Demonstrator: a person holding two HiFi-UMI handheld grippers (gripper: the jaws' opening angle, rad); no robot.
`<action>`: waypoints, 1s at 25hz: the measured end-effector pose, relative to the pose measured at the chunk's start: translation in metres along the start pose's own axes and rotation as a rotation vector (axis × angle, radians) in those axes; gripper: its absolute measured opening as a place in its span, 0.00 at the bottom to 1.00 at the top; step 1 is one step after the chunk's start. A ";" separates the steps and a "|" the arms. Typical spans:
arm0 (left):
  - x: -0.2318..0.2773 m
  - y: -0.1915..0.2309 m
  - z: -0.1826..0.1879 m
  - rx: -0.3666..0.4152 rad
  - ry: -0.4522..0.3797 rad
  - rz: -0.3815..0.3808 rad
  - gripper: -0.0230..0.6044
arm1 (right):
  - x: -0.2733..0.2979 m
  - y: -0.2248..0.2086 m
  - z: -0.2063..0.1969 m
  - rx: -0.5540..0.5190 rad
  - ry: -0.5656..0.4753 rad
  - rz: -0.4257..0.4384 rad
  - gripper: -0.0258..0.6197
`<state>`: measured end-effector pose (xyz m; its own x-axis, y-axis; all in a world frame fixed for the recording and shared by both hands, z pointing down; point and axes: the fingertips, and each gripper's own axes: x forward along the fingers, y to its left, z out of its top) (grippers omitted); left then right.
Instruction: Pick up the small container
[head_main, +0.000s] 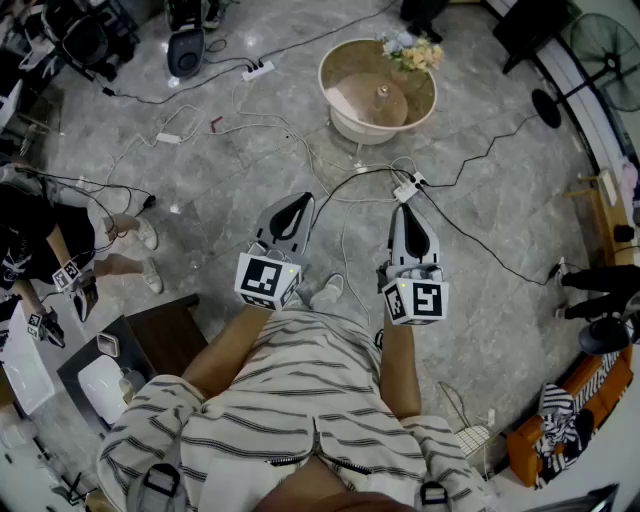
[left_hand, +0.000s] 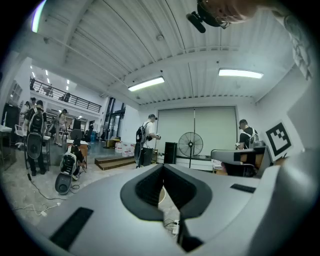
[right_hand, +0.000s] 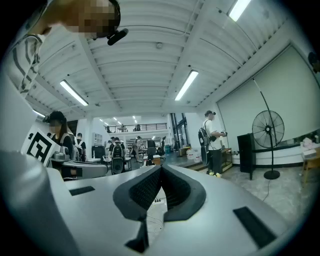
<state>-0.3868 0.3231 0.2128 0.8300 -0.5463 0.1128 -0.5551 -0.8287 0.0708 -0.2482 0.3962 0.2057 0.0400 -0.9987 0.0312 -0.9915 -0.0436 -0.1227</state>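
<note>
Both claws, left gripper (head_main: 297, 205) and right gripper (head_main: 404, 212), are closed and empty. Approach is not begun. The small container is perhaps the clear object (head_main: 380, 96) on the round table (head_main: 345, 128), well ahead; next, go near it and open one claw.

Lower centre: my shirt (head_main: 300, 400) is white with thin dark stripes. My left gripper (head_main: 299, 200) and right gripper (head_main: 404, 210) have grey shells, black jaw pads (left_hand: 143, 192), and white cubes (head_main: 267, 280) printed with black square markers.
</note>
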 end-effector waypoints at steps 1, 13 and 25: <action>0.001 -0.001 -0.001 0.005 0.000 0.002 0.03 | 0.001 -0.001 -0.001 -0.001 -0.002 0.002 0.04; 0.029 -0.029 -0.013 0.045 -0.007 -0.023 0.03 | 0.001 -0.049 -0.013 0.029 -0.029 0.006 0.05; 0.064 -0.048 -0.017 0.021 -0.014 0.012 0.03 | 0.010 -0.086 -0.020 0.053 -0.028 0.032 0.04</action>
<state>-0.3080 0.3296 0.2334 0.8241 -0.5577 0.0994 -0.5639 -0.8244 0.0487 -0.1646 0.3904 0.2361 0.0126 -0.9999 -0.0015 -0.9845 -0.0121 -0.1751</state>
